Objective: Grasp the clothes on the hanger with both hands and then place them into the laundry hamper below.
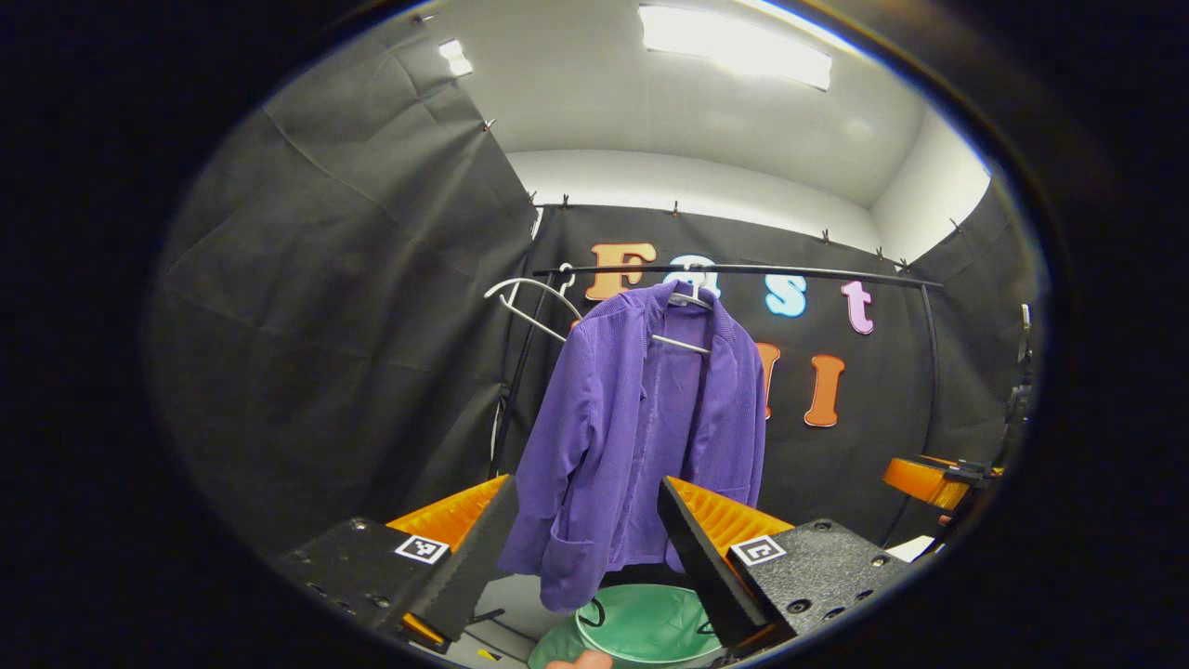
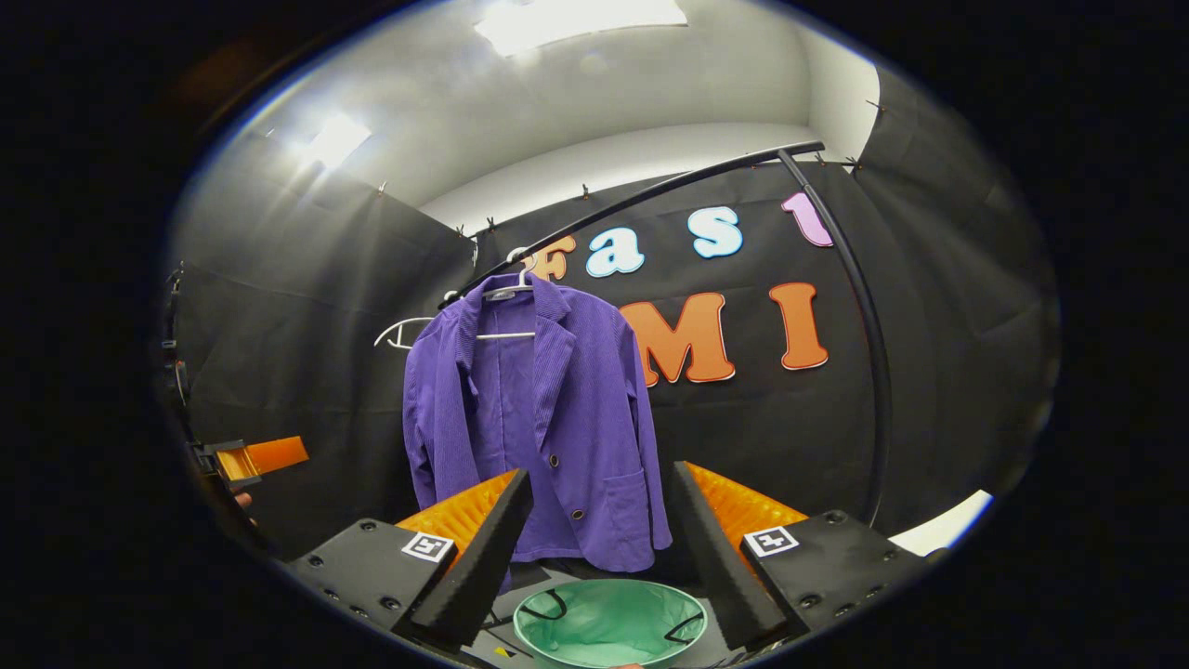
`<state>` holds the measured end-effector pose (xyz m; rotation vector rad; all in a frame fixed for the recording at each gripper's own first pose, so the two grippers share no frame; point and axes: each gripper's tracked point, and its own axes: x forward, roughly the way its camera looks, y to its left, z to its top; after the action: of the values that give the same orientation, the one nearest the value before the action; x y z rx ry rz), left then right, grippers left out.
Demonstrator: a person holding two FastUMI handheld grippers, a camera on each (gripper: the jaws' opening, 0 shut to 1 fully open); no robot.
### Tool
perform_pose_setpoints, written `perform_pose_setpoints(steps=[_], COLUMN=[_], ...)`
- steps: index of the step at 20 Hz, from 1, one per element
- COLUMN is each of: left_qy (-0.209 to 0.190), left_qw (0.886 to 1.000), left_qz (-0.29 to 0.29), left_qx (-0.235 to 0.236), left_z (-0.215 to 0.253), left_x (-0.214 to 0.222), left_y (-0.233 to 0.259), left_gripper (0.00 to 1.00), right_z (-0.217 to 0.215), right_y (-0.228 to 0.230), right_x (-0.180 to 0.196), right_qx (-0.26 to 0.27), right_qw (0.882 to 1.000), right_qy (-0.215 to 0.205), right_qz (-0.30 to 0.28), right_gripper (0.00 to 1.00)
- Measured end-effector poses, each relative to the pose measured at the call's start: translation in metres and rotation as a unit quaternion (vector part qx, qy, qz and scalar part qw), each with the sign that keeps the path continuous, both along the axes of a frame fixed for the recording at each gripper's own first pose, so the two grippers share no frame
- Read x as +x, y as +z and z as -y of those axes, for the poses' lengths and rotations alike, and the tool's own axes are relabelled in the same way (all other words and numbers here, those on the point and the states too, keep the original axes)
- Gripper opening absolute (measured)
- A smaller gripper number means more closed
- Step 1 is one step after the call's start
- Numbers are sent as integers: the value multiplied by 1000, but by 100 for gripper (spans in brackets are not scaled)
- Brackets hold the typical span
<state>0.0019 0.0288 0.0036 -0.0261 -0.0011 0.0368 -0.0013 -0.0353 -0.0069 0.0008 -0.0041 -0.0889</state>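
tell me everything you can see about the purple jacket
The purple jacket is a ribbed, corduroy-looking blazer with lapels, dark buttons down the front and patch pockets near the hem. It hangs open and upright on a white hanger hooked over a black rail, sleeves dangling loose. The rail and hanger are all that touch it; both tools are open and short of it. Its hem hangs above the green laundry hamper. A second, empty white hanger sits beside it on the rail.
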Motion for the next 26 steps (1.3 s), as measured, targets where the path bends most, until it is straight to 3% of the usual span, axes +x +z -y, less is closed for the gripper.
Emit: perform_pose_setpoints(steps=[1, 4, 8, 9, 10, 11, 14, 17, 18, 21, 26], left_qy=[-2, -2, -3, -2, 1, 2, 0, 1, -3, -4, 30], left_qw=[1000, 1000, 1000, 1000, 1000, 1000, 1000, 1000, 1000, 999, 998], left_qz=[0, -1, 1, 1, 2, 4, 22, 28, 31, 35, 51], left_qx=[-2, 1, 3, 4, 3, 1, 6, 9, 5, 2, -11], left_z=[2, 2, 2, 2, 0, 0, 5, 9, 15, 15, -20], left_x=[1, 3, 4, 3, 2, 4, 11, 27, 32, 51, 74], left_y=[0, 0, 1, 1, 3, 6, 20, 28, 32, 34, 55], left_gripper=[92, 95, 95, 92, 95, 92, 95, 92, 95, 92, 95], right_z=[-1, -3, -5, -7, -9, -13, -20, -38, -42, -49, -66], right_y=[1, 2, 0, -1, -2, 1, 10, 24, 28, 29, 22], right_x=[0, 1, 1, 1, 3, 5, 22, 55, 70, 126, 229], right_qx=[-1, -2, -6, -5, -4, -5, -19, -31, -40, -44, -32], right_qw=[1000, 1000, 1000, 1000, 1000, 1000, 1000, 999, 998, 999, 998], right_qy=[0, 2, 3, 5, 6, 9, 14, 31, 34, 32, 46], right_qz=[1, 4, 5, 4, 3, 6, 17, 19, 20, 6, -19], right_gripper=[98, 94, 98, 98, 98, 98, 98, 100, 94, 97, 94])
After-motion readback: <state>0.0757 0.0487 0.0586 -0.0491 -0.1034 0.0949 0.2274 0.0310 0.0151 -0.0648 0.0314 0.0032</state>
